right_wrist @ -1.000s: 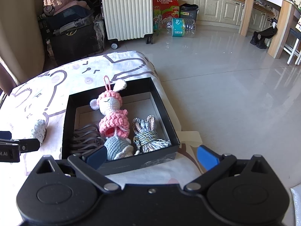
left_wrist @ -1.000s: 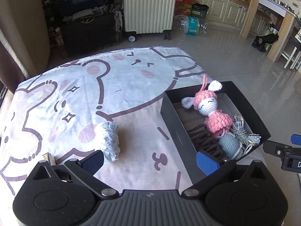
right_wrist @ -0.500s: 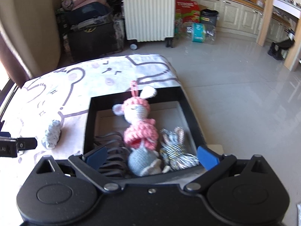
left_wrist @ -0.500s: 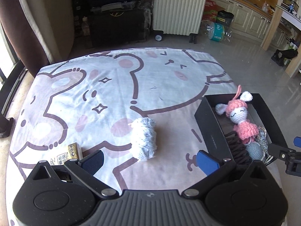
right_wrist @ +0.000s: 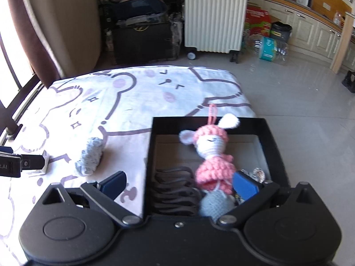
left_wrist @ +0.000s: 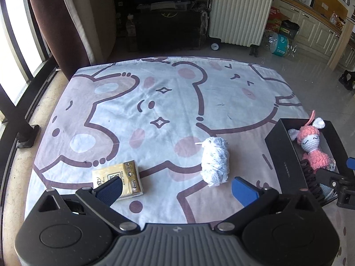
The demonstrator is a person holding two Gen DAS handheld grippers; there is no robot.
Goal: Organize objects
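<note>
A pale blue yarn roll point(left_wrist: 215, 161) point(right_wrist: 89, 156) lies on the cartoon-print cloth point(left_wrist: 155, 102), just ahead of my open left gripper point(left_wrist: 176, 190). A gold tissue packet point(left_wrist: 117, 178) sits by the left fingertip. The black box point(left_wrist: 281, 155) point(right_wrist: 275, 141) at the right holds a pink crochet bunny doll point(left_wrist: 310, 146) point(right_wrist: 213, 155), a black coiled cable point(right_wrist: 175, 188) and a striped knit toy point(right_wrist: 257, 174). My right gripper point(right_wrist: 178, 187) is open above the box's near-left edge. Neither gripper holds anything.
The cloth covers a low table whose right edge drops to a tiled floor point(right_wrist: 299, 88). Behind stand a white suitcase point(left_wrist: 239, 15), a dark trunk point(left_wrist: 168, 31) and a curtain point(left_wrist: 64, 22). Kitchen cabinets point(right_wrist: 310, 28) line the far right.
Both views swung left: the left gripper now faces the yarn roll and the tissue packet has come into view; the right gripper slid leftward over the box. Objects stayed put.
</note>
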